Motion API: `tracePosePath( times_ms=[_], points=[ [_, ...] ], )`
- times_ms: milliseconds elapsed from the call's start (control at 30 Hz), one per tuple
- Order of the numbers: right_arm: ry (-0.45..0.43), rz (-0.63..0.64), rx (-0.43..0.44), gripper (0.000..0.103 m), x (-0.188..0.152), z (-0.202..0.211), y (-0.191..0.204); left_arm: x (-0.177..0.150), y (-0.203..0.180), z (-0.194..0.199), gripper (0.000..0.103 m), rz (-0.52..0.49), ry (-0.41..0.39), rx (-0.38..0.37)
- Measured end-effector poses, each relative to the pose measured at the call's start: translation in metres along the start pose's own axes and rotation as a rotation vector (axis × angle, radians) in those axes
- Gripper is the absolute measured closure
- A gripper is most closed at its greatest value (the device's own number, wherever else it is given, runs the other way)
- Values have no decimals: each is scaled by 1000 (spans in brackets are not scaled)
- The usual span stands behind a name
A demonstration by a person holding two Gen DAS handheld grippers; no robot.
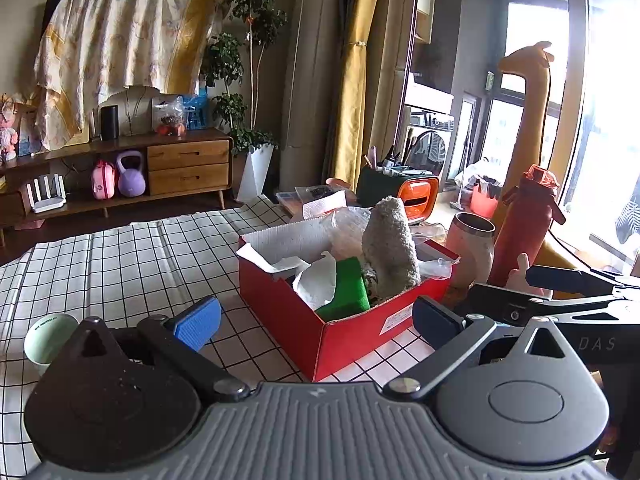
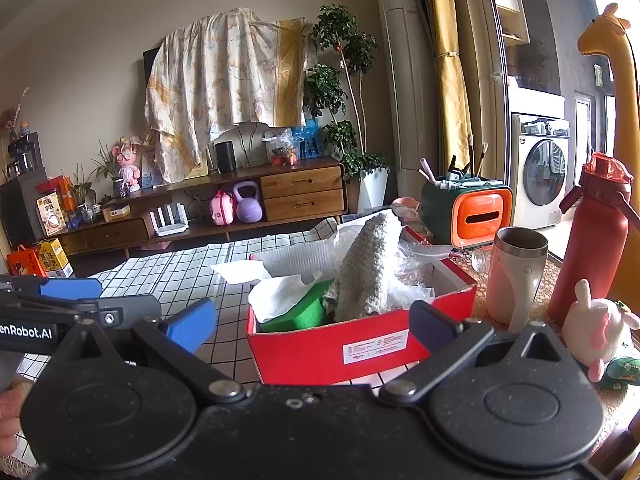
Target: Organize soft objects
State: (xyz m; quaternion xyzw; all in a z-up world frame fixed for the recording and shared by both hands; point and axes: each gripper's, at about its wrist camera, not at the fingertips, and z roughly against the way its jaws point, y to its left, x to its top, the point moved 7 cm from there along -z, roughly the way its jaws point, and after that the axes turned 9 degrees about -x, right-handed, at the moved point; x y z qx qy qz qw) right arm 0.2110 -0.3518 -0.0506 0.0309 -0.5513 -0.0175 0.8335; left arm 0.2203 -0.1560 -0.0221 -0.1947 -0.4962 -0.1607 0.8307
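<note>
Sunlight from a big window falls on a table with a white cloth (image 1: 120,256) that has black squares on it. Near the middle sits a red box (image 2: 360,344) with its top open. Inside it a fluffy grey towel (image 2: 368,264) stands up tall, leaning a bit. A green sponge (image 2: 300,312) lies just beside the towel, with white paper (image 2: 280,292) draped over one edge and crinkly clear plastic (image 2: 416,256) behind. The left gripper (image 1: 316,316) hangs in front of the box with its two fingers spread wide and nothing between them. The right gripper (image 2: 316,320) is also in front of the box, fingers spread wide and holding nothing. To the right of the box stand a pale cup (image 2: 516,276) and a tall red bottle (image 2: 592,240), close together. A small pink and white plush toy (image 2: 596,332) sits in front of the bottle, near the right gripper. A tall yellow giraffe toy (image 1: 536,120) stands behind the bottle by the window. Behind the box is an orange and green holder (image 2: 476,212) full of brushes. On the far left of the cloth rests a small light green cup (image 1: 44,340), well apart from the box. Farther back, a wooden cabinet (image 1: 184,164) holds a purple weight (image 1: 130,178), and a flowery sheet (image 1: 120,40) hangs above it.
</note>
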Motion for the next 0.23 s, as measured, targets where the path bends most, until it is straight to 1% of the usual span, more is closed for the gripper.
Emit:
tracePosePath(
  times_ms=[233],
  points=[
    [4,2,-7,0,-1,0,2,1,0,3,0,-7,-6,9]
  ],
)
